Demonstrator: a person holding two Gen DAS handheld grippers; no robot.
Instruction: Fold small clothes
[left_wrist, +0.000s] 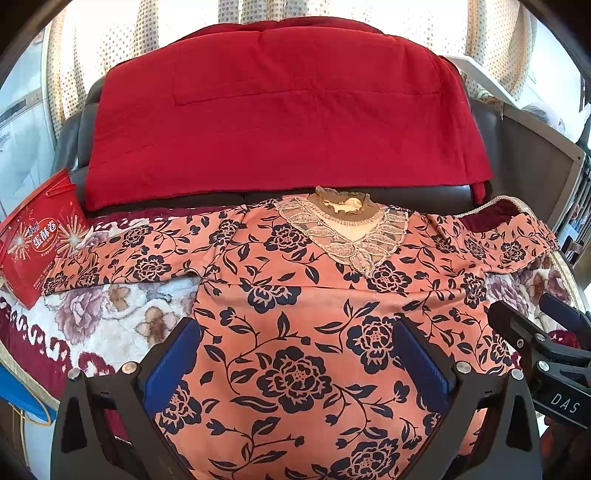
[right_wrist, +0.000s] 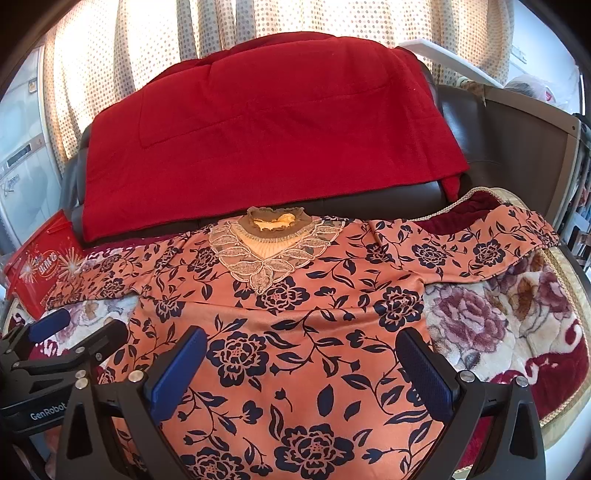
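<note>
A salmon-pink top with dark blue flowers (left_wrist: 295, 302) lies flat, front up, on a floral blanket. Its lace collar (left_wrist: 343, 225) points away from me, and both sleeves are spread out to the sides. It also shows in the right wrist view (right_wrist: 295, 332). My left gripper (left_wrist: 295, 354) is open above the lower body of the top, with nothing between its blue pads. My right gripper (right_wrist: 299, 365) is open above the same area, a little to the right, also empty. The right gripper shows at the right edge of the left wrist view (left_wrist: 546, 343); the left gripper shows at the left edge of the right wrist view (right_wrist: 55, 350).
A floral plush blanket (right_wrist: 498, 325) covers the seat. A red quilt (left_wrist: 280, 122) hangs over the dark sofa back behind the top. A red snack box (left_wrist: 37, 236) stands at the left, next to the left sleeve. Dotted curtains (right_wrist: 147, 44) hang behind.
</note>
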